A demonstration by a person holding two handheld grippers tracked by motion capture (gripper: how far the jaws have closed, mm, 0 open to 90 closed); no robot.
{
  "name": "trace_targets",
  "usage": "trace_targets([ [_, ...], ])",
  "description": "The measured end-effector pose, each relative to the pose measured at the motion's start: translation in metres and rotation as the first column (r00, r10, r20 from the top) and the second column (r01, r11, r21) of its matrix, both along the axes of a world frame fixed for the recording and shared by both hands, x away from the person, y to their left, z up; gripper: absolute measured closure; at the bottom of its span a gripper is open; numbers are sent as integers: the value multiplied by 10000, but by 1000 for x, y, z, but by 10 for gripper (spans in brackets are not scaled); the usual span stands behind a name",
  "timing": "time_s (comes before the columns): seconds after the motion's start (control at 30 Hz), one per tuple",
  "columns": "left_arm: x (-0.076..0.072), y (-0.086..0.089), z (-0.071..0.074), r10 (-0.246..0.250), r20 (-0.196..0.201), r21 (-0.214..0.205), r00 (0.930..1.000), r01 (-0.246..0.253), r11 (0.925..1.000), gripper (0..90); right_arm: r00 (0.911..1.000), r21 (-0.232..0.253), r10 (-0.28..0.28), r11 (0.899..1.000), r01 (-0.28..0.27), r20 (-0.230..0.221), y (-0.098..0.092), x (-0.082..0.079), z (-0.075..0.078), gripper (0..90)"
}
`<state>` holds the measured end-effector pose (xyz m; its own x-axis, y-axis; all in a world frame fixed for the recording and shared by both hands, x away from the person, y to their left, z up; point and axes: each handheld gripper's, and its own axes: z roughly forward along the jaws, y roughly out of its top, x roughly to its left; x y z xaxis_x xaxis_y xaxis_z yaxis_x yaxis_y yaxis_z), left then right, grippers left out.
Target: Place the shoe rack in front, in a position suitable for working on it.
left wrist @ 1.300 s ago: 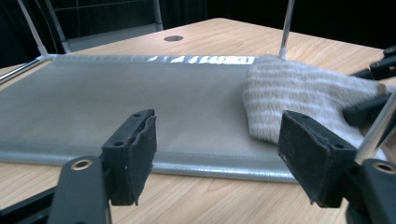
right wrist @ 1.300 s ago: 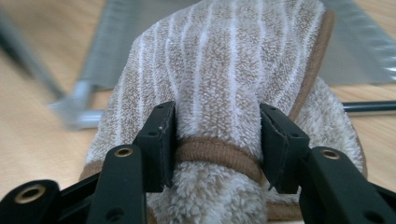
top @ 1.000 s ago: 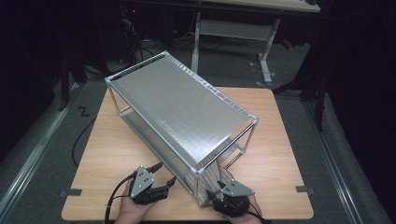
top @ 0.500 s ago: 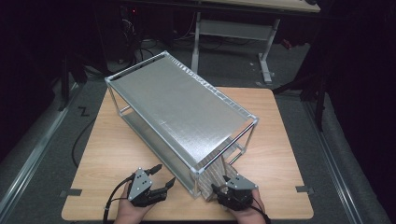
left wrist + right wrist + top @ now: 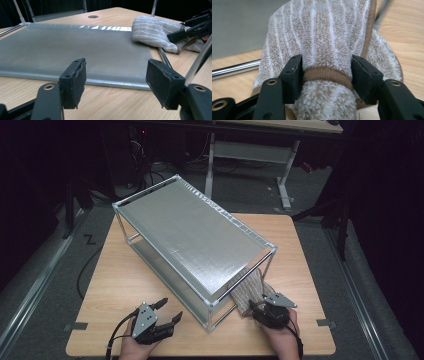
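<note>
Table (image 5: 125, 285): wooden, carries everything listed.
Rack (image 5: 195, 240): two-tier metal frame, set diagonally.
Towel (image 5: 322, 37): striped, rolled, at the rack's near right end, half on the lower shelf, long axis running under the rack.
Right gripper (image 5: 325, 75): jaws just easing wider, pads against the towel.
Left gripper (image 5: 115, 80): spread, empty, left of the rack.

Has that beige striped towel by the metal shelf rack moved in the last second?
Yes. The beige striped towel has slid out from under the silver metal shelf rack, toward the table's near edge, with the right gripper, whose jaws were just opening around it.
</note>
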<state>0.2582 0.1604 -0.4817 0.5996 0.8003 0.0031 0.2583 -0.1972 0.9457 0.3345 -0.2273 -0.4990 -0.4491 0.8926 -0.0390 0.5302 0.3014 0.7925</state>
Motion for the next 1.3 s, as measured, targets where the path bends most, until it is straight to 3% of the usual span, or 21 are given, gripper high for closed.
trace_targets([
  [0.17,-2,1,0,40,62,20,10000,-40,10000,330,9999,-25,-166,9999,166,14,-3,3,0,434],
  [0.43,-2,1,0,5,55,126,10000,-5,9999,331,9994,-72,223,9997,-225,-274,2,5,-1,352],
  [0.6,-2,0,1,-40,84,125,10000,39,9999,332,9984,-351,331,9988,-347,-456,7,5,-2,323],
  [0.97,-2,1,2,-20,112,83,9999,19,10000,334,9976,-604,517,9967,-544,-460,11,1,1,490],
  [1.13,-1,-2,1,-102,87,69,9999,101,9999,334,9938,-619,1015,9926,-1043,-463,19,-7,3,555],
  [1.3,1,-5,1,-254,74,134,9997,253,9996,335,9819,-378,1782,9828,-1809,-643,32,-19,5,583],
])
